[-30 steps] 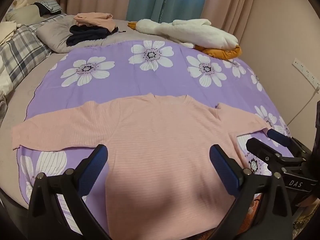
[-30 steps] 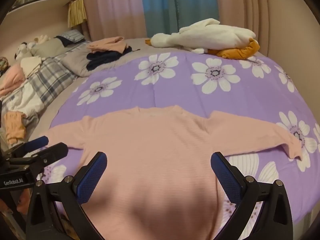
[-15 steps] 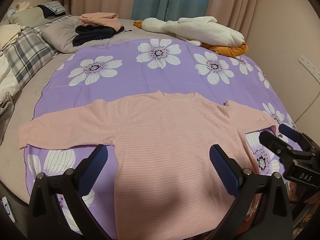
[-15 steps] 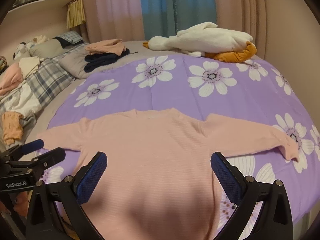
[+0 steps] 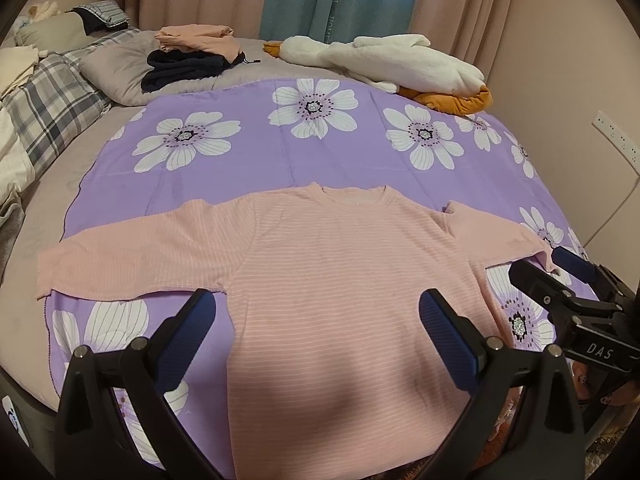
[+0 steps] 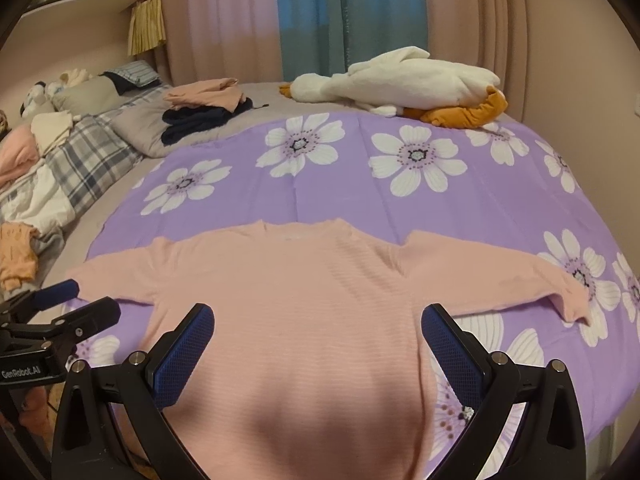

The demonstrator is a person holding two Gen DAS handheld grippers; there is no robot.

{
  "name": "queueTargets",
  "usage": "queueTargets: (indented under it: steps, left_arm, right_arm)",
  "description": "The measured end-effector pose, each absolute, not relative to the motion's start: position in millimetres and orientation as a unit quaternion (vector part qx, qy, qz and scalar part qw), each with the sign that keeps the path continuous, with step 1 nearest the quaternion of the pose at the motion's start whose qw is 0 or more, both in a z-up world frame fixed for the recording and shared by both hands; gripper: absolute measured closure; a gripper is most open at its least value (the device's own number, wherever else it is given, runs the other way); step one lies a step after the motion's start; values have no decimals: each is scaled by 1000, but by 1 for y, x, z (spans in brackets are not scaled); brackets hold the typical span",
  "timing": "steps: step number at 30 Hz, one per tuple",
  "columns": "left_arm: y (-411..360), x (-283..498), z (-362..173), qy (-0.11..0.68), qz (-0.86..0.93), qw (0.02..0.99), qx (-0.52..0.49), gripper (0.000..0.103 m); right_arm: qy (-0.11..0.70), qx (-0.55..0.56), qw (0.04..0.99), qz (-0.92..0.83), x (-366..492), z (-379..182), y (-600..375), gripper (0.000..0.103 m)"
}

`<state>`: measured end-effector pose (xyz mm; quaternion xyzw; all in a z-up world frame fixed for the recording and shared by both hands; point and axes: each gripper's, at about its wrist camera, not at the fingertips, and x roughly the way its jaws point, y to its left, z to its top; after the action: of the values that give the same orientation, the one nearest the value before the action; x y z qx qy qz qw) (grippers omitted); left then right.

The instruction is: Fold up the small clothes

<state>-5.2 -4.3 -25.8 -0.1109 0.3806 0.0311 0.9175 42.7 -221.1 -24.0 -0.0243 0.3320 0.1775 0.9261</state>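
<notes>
Your work surface is the bed (image 5: 48, 216), grey where it lies bare. A purple sheet with white flowers (image 5: 248, 168) covers most of it, and the pink striped top (image 5: 340, 280) lies flat on that sheet, sleeves spread. Further back you have a stack of folded clothes (image 5: 188, 56), a white plush goose (image 5: 384, 64), and a plaid blanket (image 5: 48, 100) at the left.

A long-sleeved top (image 5: 340, 280) lies flat on a flowered sheet (image 5: 320, 160) spread over the bed, sleeves out left and right. Far behind it lies a goose plush (image 5: 384, 60); left of that, a stack of folded clothes (image 5: 192, 56).
</notes>
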Motion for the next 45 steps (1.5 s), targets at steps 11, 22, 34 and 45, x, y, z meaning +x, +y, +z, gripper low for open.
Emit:
queueTargets:
  steps: [11, 22, 34, 45]
  left_arm:
    - [-3, -1, -31, 389, 20, 913, -125, 2]
    - [-3, -4, -33, 390, 19, 912, -126, 2]
    - [-4, -6, -35, 392, 19, 911, -128, 2]
    - [-2, -5, -34, 396, 10, 908, -136, 2]
  right_arm:
    - [334, -24, 924, 183, 42, -26, -215, 0]
    - [331, -22, 926, 182, 43, -24, -217, 0]
    - [329, -20, 927, 181, 44, -23, -221, 0]
    - [329, -19, 927, 180, 45, -22, -224, 0]
